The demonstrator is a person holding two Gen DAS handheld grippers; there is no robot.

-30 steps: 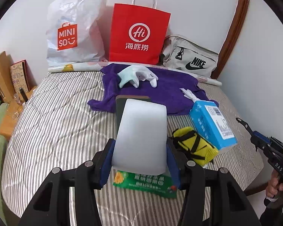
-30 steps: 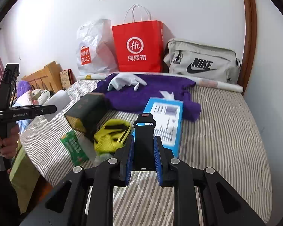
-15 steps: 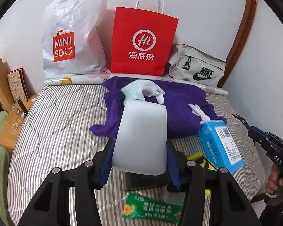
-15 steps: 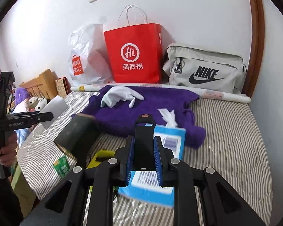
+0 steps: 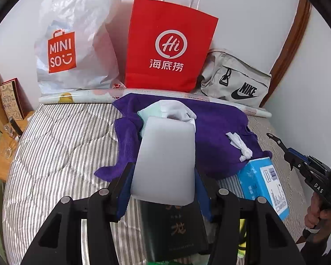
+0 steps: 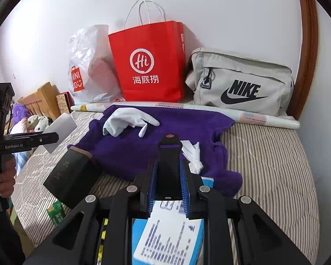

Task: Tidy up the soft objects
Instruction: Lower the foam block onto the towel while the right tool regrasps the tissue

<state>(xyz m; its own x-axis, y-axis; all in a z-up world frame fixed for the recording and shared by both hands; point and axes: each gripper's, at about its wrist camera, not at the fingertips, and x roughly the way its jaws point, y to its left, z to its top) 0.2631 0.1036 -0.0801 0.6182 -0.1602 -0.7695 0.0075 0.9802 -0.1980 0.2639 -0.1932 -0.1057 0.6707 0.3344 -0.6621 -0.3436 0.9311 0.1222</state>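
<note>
Currently, in the left wrist view, the left gripper (image 5: 163, 190) is clamped on a white foam block (image 5: 165, 161); both blue pads press its side faces and the block stands upright between them. It hangs above a dark green box (image 5: 176, 227) on the striped bed cover (image 5: 61, 145). Ahead lie a purple towel (image 5: 216, 137), a white glove (image 5: 170, 109) on it, and a blue tissue pack (image 5: 262, 183) at the towel's near right corner. A red paper bag (image 5: 170, 48), a white plastic bag (image 5: 77, 39) and a grey sling bag (image 5: 238, 81) stand against the wall.

In the right wrist view, the right gripper (image 6: 168, 176) is closed on a black strap-like piece (image 6: 170, 154), held upright above the tissue pack (image 6: 170, 238).

Handling judgement: the foam block looks light and compressible; grip it across the flat sides, mid-height, with moderate pressure to avoid crushing. The glove and towel appear limp and will drape; pinch a gathered fold, not an edge.
</note>
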